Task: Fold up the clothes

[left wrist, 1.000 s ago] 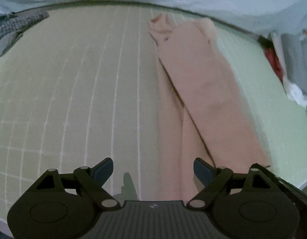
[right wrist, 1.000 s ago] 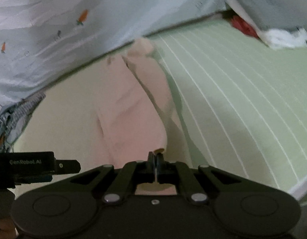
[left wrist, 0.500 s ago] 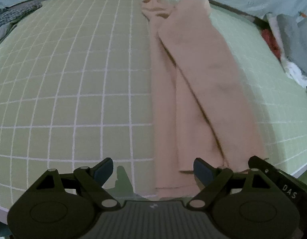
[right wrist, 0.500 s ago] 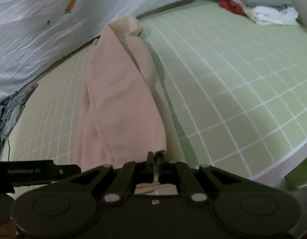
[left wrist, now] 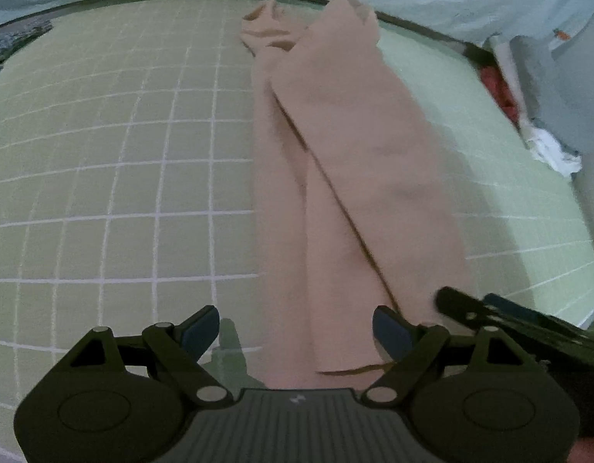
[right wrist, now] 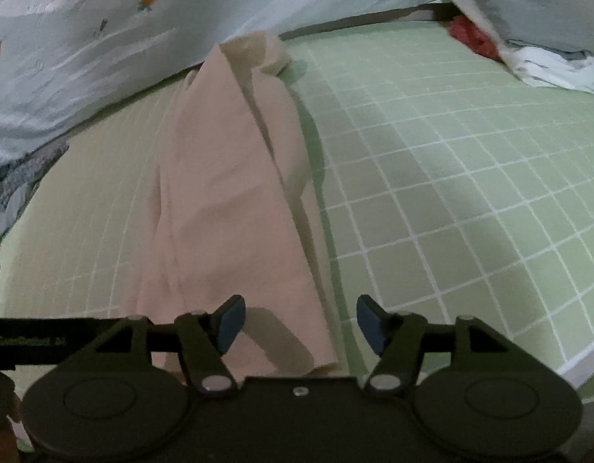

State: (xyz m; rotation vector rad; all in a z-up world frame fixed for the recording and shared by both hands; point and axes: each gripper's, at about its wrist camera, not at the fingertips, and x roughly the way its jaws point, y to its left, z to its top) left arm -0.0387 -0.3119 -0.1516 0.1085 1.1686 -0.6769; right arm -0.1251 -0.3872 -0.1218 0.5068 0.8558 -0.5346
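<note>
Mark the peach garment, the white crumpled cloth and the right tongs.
peach garment (left wrist: 358, 146): left wrist view, middle of the upper folded layer.
white crumpled cloth (right wrist: 555, 67): right wrist view, its bright centre.
right tongs (right wrist: 299, 322): right wrist view, midway between the open blue tips.

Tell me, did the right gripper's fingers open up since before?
Yes. The right gripper was pinching the pink cloth; its fingers now stand apart, the cloth resting on the green sheet.

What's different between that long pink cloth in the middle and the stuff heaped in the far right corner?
The pink garment is spread out long and folded lengthwise on the green grid sheet; the corner pile is bunched up, unfolded. The pink garment is one plain colour; the pile mixes grey, white and red pieces. The garment lies right in front of both open grippers, left gripper and right gripper; the pile lies far off. Both rest on the same sheet.
</note>
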